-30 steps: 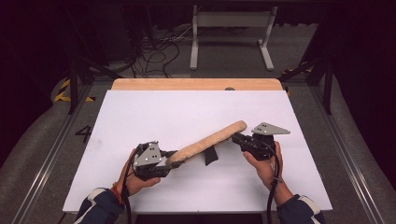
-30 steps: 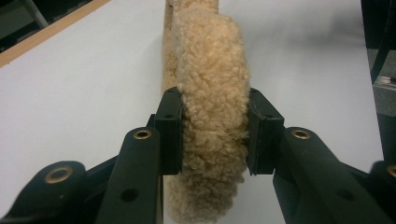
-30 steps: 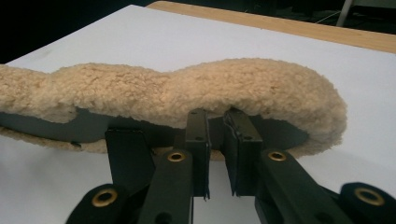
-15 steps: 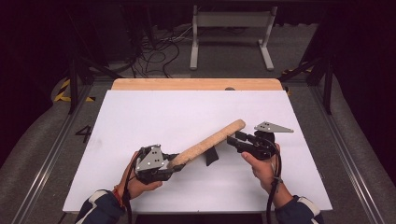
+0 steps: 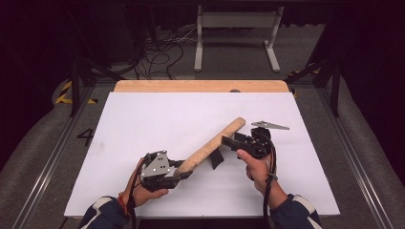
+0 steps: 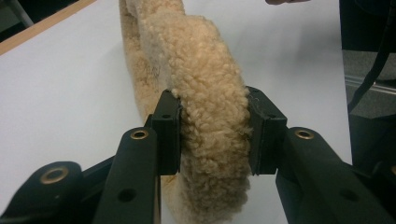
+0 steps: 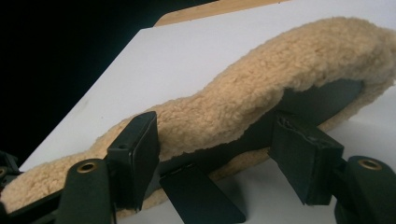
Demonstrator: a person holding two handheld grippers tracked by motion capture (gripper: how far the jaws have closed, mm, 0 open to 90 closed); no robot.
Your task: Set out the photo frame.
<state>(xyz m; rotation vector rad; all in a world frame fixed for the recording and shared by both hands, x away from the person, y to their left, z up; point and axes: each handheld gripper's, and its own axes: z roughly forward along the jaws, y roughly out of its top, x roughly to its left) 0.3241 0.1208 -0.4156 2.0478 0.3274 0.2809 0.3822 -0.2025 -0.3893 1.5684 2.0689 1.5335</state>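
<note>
A white table (image 5: 143, 124) spreads out before the person. Above its near middle a long fleecy tan pad (image 5: 212, 145) with a black strap (image 5: 217, 158) slants, lifted off the surface. The left gripper (image 5: 179, 172) pinches the pad's lower end between both jaws. The right gripper (image 5: 229, 141), just beside the upper part, has just been opening; its jaws stand spread with the fleece and strap between them, unpressed.

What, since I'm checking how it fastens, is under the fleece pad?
A black flap hangs below the fleece pad toward the white table, and a black lining runs along its underside. The fleece covers where the flap attaches.
</note>
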